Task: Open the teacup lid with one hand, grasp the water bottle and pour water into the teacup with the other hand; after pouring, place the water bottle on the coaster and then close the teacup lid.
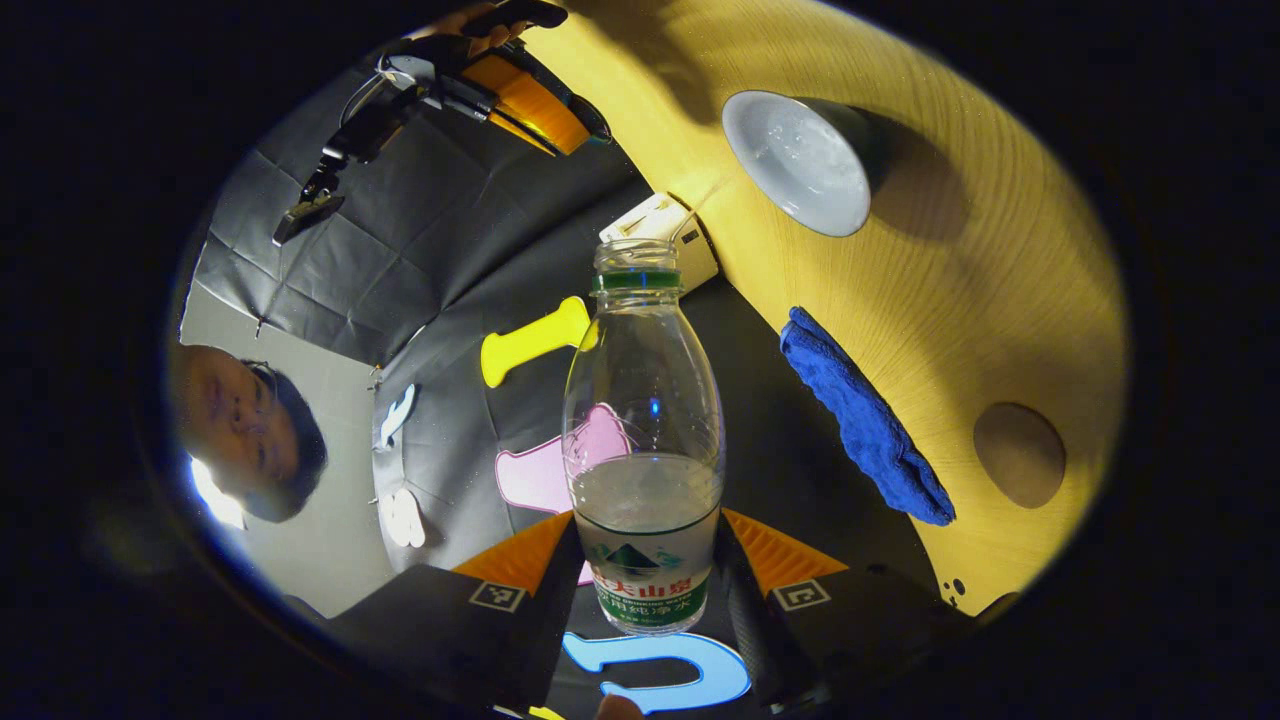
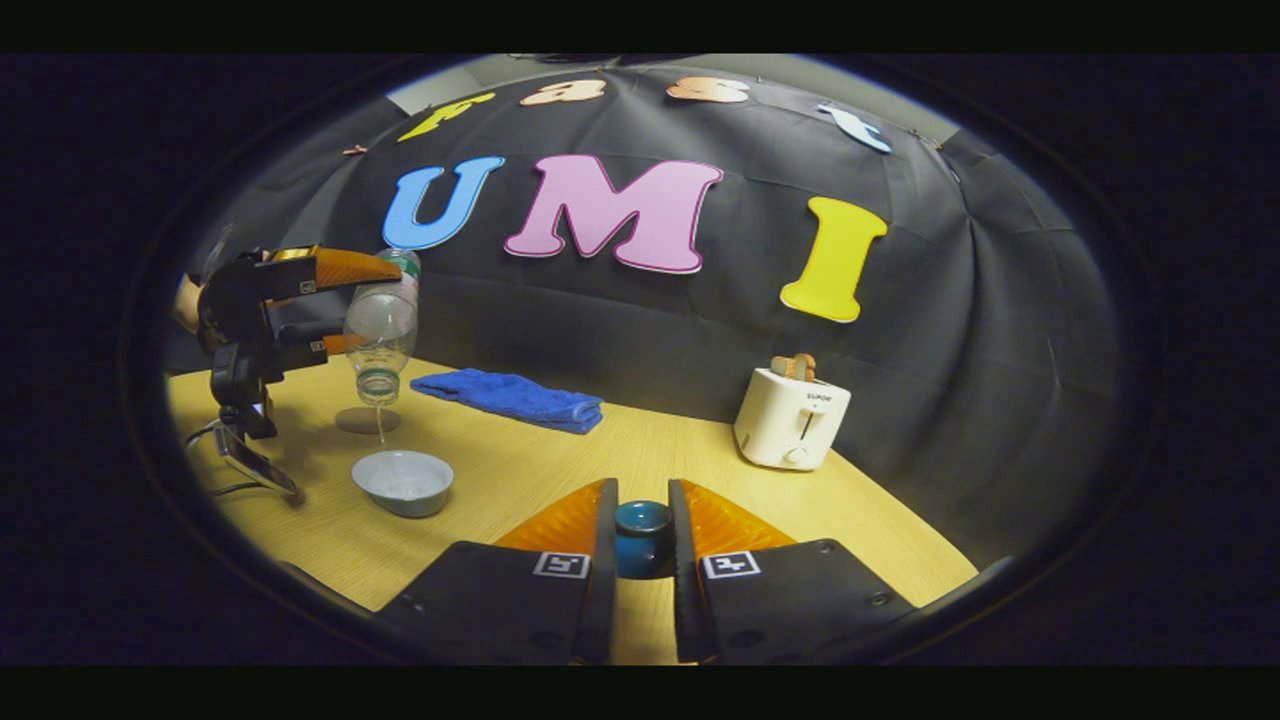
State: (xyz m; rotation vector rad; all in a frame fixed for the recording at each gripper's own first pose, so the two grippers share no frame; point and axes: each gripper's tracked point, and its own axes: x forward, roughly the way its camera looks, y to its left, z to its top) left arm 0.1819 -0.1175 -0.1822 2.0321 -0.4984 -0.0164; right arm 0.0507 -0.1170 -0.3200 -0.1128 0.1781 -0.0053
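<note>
My left gripper [image 1: 645, 560] is shut on the clear water bottle [image 1: 640, 400], uncapped and partly full. In the right gripper view the left gripper [image 2: 350, 305] holds that bottle [image 2: 385, 320] mouth down above the table. A thin stream of water falls from it toward the open pale teacup [image 2: 403, 482]. The teacup [image 1: 800, 160] also shows past the bottle's mouth. My right gripper [image 2: 642, 510] is shut on the dark blue teacup lid [image 2: 642, 535], held over the table to the right of the cup. A round brown coaster [image 2: 366, 420] lies behind the cup.
A folded blue cloth [image 2: 510, 397] lies near the back wall, with a white toaster [image 2: 792, 415] to its right. In the left gripper view, the cloth [image 1: 865, 420] and coaster [image 1: 1020, 455] lie on the wooden table [image 1: 950, 280]. A person's head is at the left.
</note>
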